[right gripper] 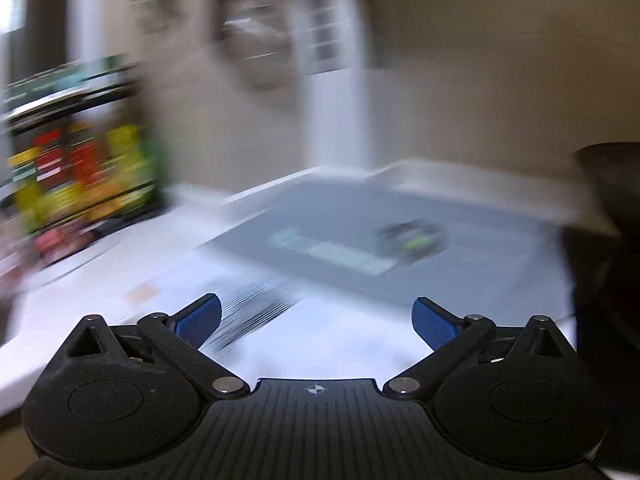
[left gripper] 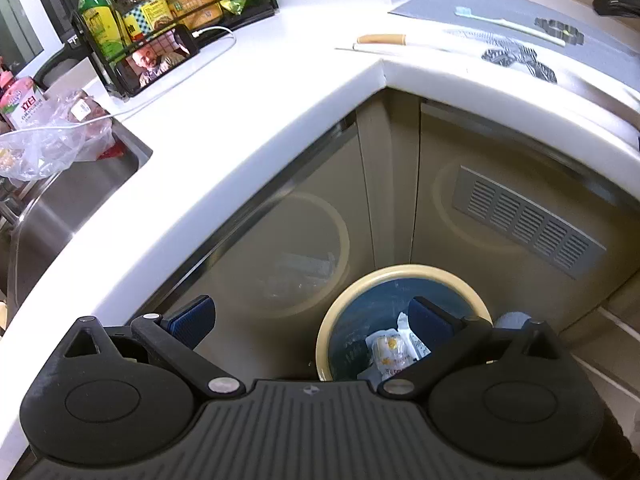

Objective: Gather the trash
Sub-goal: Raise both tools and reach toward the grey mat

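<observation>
Left claw (left gripper: 310, 322) hangs released, empty, above the cream-rimmed round bin (left gripper: 404, 276) holding crumpled wrappers (left gripper: 394, 350). Right claw (right gripper: 316, 320), released, likely next targets the striped wrapper (right gripper: 256, 314) at 11 o'clock on the white table (right gripper: 360, 344).

Very little print can be made out. In the left wrist view, far ahead and to the left of the fingers, a pink carton (left gripper: 25, 105) beside the sink carries large white Korean characters that look like "요미", with smaller lines under them too fine to read. The yellow-and-green bottle (left gripper: 97, 16) and the packets in the black rack (left gripper: 168, 8) at the back of the bench bear printed labels, but their lettering is too small to tell. A crumpled wrapper (left gripper: 394, 350) in the bin, just ahead of the right-side finger, shows red letters cut off by folds. The right wrist view is motion-blurred; nothing there is legible.
</observation>
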A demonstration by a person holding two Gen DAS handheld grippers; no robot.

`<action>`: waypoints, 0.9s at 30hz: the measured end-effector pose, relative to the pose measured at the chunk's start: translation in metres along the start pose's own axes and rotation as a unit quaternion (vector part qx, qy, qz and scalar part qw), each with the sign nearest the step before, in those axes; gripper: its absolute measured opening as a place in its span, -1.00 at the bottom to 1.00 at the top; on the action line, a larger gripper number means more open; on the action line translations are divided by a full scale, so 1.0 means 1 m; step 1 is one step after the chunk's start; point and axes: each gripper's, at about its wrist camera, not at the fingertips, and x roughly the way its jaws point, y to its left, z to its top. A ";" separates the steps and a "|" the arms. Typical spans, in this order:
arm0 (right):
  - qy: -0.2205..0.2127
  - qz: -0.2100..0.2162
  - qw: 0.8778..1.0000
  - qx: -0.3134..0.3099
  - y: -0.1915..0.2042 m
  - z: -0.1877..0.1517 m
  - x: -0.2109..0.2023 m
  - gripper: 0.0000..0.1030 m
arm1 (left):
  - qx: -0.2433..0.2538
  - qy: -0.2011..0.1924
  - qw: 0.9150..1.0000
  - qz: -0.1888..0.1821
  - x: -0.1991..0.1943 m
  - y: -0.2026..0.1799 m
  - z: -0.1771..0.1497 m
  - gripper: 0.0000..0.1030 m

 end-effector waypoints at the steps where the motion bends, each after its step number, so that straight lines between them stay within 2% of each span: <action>1: 0.004 -0.028 1.000 0.010 -0.010 0.008 0.022 0.98 | -0.002 0.000 1.000 0.000 -0.001 0.000 0.002 0.99; 5: 0.040 -0.096 0.994 0.029 -0.038 0.030 0.105 0.98 | -0.004 0.005 1.000 0.003 -0.002 0.002 0.010 0.99; 8: 0.079 -0.103 0.989 0.072 -0.058 0.037 0.152 0.98 | -0.003 0.006 1.000 0.010 -0.001 0.003 0.016 0.99; 12: 0.118 -0.098 0.983 0.100 -0.063 0.042 0.196 0.98 | 0.000 0.003 1.000 0.018 -0.002 0.003 0.026 0.99; 16: 0.123 -0.129 0.981 0.071 -0.058 0.046 0.224 0.99 | 0.008 -0.006 1.000 0.018 -0.003 -0.001 0.039 0.99; 18: 0.115 -0.148 0.982 0.038 -0.053 0.044 0.230 0.77 | 0.016 -0.014 1.000 0.017 -0.005 -0.005 0.045 0.99; 19: 0.108 -0.157 0.981 0.017 -0.050 0.042 0.230 0.48 | 0.021 -0.018 1.000 0.015 -0.005 -0.008 0.050 0.99; 23: 0.097 -0.181 0.979 -0.002 -0.052 0.038 0.210 0.48 | 0.034 -0.038 0.999 -0.002 -0.008 -0.022 0.074 0.99; 27: 0.091 -0.169 0.981 -0.001 -0.067 0.021 0.163 0.49 | 0.036 -0.067 0.997 -0.030 -0.011 -0.047 0.116 0.99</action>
